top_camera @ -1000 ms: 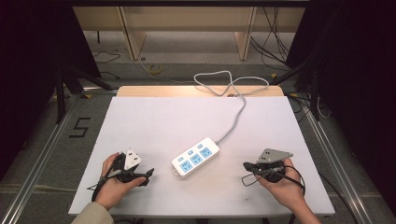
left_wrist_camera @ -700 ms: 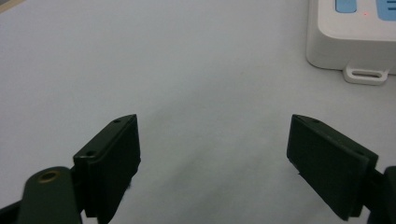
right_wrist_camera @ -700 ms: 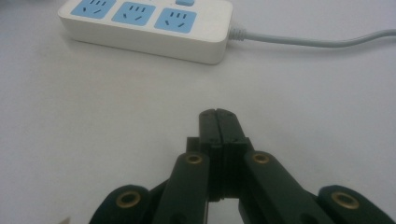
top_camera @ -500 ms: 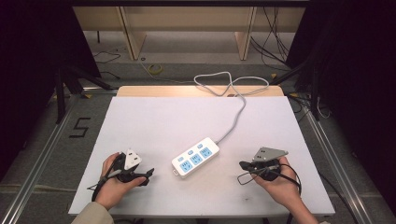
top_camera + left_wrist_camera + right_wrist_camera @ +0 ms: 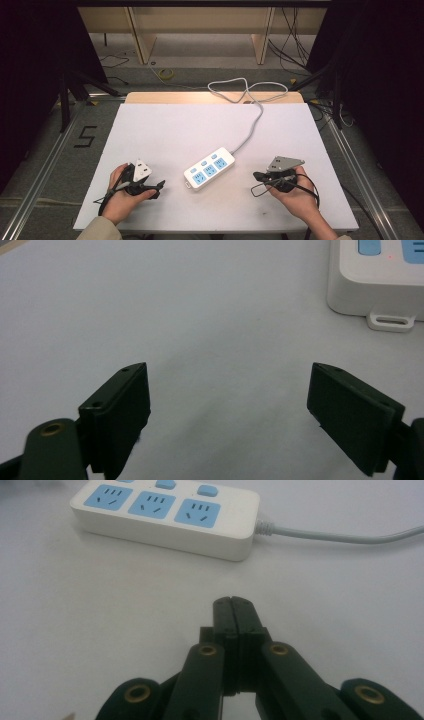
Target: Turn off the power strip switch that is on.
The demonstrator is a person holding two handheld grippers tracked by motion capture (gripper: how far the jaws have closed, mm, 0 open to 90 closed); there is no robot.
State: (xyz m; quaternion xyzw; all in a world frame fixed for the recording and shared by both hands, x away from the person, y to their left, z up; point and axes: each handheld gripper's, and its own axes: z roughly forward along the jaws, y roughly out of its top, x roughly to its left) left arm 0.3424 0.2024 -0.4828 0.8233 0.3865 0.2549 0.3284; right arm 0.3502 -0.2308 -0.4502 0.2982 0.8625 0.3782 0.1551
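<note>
A white power strip with 3 blue sockets and 3 blue switches lies diagonally near the middle of the white counter, its grey cord running off the far edge. The left gripper rests on the counter near the strip's cord-free end, its fingers spread wide apart around bare surface; in the left gripper view the strip's end with its hanging tab sits just ahead and to one side. The right gripper rests on the opposite side, its fingers pressed together on nothing, aimed at the strip's long flank near the cord end. The step in hand appears to be the approach to the strip. To do it well, the right fingers would need to part before arrival, and each gripper should close squarely across the housing's short width, clear of the switches, so the strip does not pivot or slide. The cord's slack loop may tug if the strip is lifted quickly.
</note>
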